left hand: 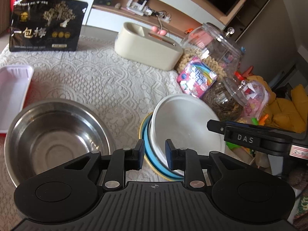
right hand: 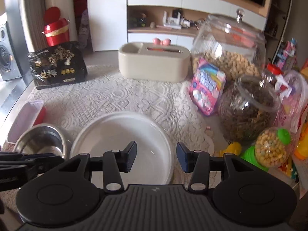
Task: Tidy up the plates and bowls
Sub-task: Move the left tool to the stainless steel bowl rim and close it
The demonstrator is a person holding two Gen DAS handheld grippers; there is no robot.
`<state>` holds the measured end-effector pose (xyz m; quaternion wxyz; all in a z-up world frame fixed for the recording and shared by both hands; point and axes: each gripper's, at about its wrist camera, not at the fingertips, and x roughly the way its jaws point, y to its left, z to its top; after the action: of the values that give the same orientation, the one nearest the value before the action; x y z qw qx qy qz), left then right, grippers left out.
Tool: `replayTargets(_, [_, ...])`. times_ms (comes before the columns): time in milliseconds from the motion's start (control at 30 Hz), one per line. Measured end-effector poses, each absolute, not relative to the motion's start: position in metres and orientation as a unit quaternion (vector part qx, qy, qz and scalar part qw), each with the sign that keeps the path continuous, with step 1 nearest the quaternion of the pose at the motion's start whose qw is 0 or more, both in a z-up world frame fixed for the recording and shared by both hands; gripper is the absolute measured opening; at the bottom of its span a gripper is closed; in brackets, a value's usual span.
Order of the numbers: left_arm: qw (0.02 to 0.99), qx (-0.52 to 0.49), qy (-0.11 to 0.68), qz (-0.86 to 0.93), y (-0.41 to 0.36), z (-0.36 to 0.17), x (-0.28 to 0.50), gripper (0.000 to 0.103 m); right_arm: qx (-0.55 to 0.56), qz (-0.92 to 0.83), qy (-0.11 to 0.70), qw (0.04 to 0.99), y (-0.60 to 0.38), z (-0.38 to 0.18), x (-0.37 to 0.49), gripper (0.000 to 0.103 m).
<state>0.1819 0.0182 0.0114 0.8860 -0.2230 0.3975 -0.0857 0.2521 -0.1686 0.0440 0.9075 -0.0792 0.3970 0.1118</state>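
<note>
Left wrist view: left gripper [left hand: 155, 155] open around near rim of white bowl [left hand: 184, 123] stacked on blue and yellow plates | right gripper [right hand: 156, 157] open above it | risk: lifting tilts stack into seed jar [left hand: 225, 100] ahead-right | steel bowl [left hand: 55, 138] left | lace tablecloth [left hand: 100, 77], living room

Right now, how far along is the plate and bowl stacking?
Partly done: the white dish already sits tilted on the blue plate and yellow plate. Nothing is in hand; the left gripper and right gripper are both open. The steel bowl stands apart beside the stack.
</note>
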Motion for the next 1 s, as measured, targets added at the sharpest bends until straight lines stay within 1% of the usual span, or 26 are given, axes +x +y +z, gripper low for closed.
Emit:
replayTargets(133, [0.883, -0.223, 0.405, -0.079, 0.018, 0.003, 0.185, 0.025, -0.074, 0.106, 0.415, 0.9, -0.176, 0.029, 0.258, 0.046])
replayTargets(233, [0.882, -0.222, 0.409, -0.082, 0.018, 0.001, 0.186, 0.027, -0.07, 0.107, 0.415, 0.901, -0.179, 0.026, 0.256, 0.046])
replayTargets(400, [0.89, -0.193, 0.403, -0.09, 0.036, 0.013, 0.172, 0.027, -0.068, 0.126, 0.377, 0.915, -0.171, 0.05, 0.234, 0.046])
replayTargets(567, [0.905, -0.162, 0.392, -0.043, 0.084, 0.025, 0.144, 0.027, -0.044, 0.183, 0.363, 0.912, -0.141, 0.071, 0.208, 0.045])
replayTargets(733, [0.904, -0.164, 0.393, 0.035, 0.133, 0.019, 0.127, 0.027, -0.046, 0.247, 0.4, 0.881, -0.093, 0.059, 0.185, 0.045])
replayTargets(900, [0.89, -0.19, 0.407, 0.08, 0.162, -0.007, 0.125, 0.027, -0.048, 0.265, 0.46, 0.846, -0.059, 0.024, 0.179, 0.045])
replayTargets(1000, [0.88, -0.205, 0.419, 0.087, 0.168, -0.024, 0.127, 0.027, -0.047, 0.266, 0.481, 0.834, -0.05, 0.004, 0.178, 0.045])
